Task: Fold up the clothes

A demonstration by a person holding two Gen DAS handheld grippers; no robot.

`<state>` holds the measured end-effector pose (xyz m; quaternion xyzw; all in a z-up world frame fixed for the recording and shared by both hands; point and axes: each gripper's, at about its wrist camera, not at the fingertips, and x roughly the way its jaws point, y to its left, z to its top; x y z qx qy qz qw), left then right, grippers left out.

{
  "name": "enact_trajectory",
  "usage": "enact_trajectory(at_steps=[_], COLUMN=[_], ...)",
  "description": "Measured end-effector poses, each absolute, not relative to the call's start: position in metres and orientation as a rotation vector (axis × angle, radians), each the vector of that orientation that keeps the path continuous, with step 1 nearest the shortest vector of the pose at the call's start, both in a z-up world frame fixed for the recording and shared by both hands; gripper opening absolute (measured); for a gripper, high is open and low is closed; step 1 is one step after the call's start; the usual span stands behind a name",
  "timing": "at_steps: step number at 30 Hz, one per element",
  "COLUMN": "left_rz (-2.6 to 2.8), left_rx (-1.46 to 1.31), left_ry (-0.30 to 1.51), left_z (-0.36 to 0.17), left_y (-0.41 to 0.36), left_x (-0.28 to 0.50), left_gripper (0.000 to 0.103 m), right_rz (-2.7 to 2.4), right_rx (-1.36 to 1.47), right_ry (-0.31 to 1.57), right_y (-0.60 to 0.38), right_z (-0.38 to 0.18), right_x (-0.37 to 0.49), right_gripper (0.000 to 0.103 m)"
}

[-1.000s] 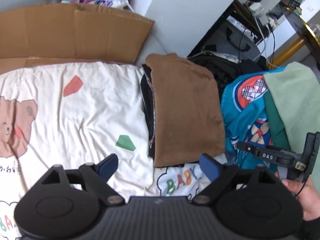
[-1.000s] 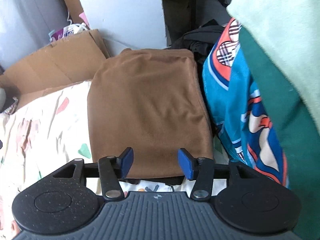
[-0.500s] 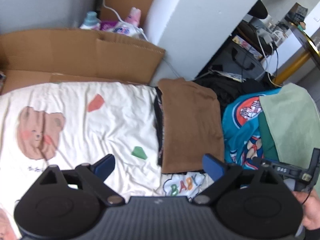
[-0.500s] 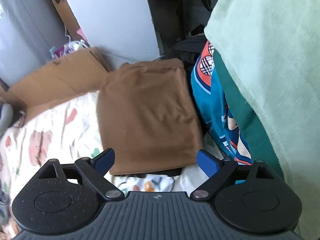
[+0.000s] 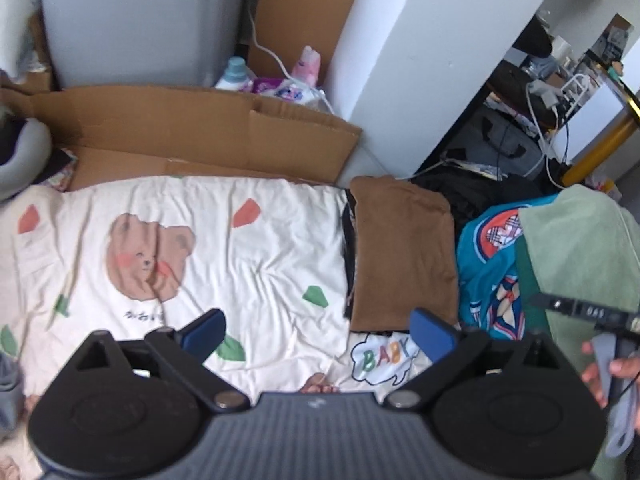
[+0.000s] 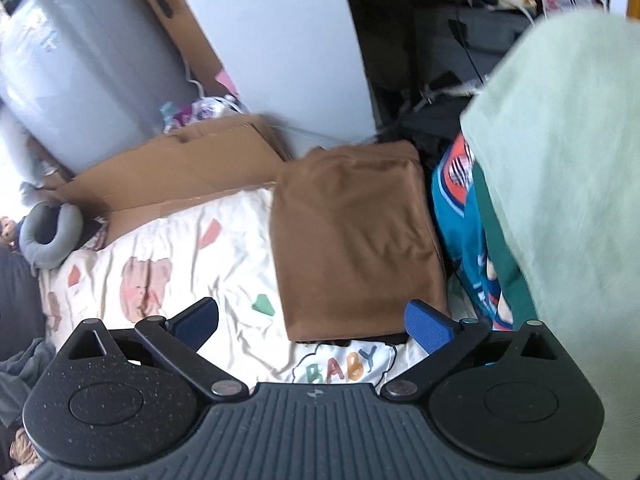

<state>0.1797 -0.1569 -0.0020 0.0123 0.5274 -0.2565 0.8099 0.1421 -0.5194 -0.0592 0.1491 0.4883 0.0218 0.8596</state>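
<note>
A folded brown garment (image 5: 404, 256) (image 6: 356, 240) lies flat on a thin dark stack at the right edge of the bear-print white sheet (image 5: 240, 248) (image 6: 224, 248). High above the sheet, my left gripper (image 5: 318, 332) has its jaws opening wide with nothing between them. To its right, my right gripper (image 6: 312, 322) hovers over the garment's near edge, jaws also opening and empty. A heap with a teal printed garment (image 5: 488, 264) (image 6: 456, 216) and a pale green one (image 5: 580, 240) (image 6: 568, 160) rises to the right.
Flattened cardboard (image 5: 180, 132) lies behind the sheet, with bottles (image 5: 236, 76) and a white pillar (image 5: 400, 60) beyond. A grey neck pillow (image 6: 52, 236) sits at the far left. A black bag and cables crowd the back right. A person's hand (image 5: 600, 376) shows at the right edge.
Both grippers have lifted away from the brown garment, which now looks smaller and farther. The right jaws spread from partly closed to wide; the left jaws widened a little.
</note>
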Motion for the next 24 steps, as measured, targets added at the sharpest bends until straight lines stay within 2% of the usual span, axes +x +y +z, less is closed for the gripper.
enact_trajectory(at_steps=[17,24], left_rz=[-0.442,-0.376], left_rx=[-0.026,-0.061], left_ry=[1.112,1.11], left_z=[0.088,0.102], left_y=[-0.069,-0.022], left_x=[0.153,0.145], left_gripper=[0.102,0.102], right_rz=[0.107,0.166], right_rx=[0.232,0.168], right_ry=[1.072,1.072], right_y=[-0.459,-0.402], right_z=[0.078,0.117], right_x=[0.153,0.154], right_gripper=[0.102,0.102])
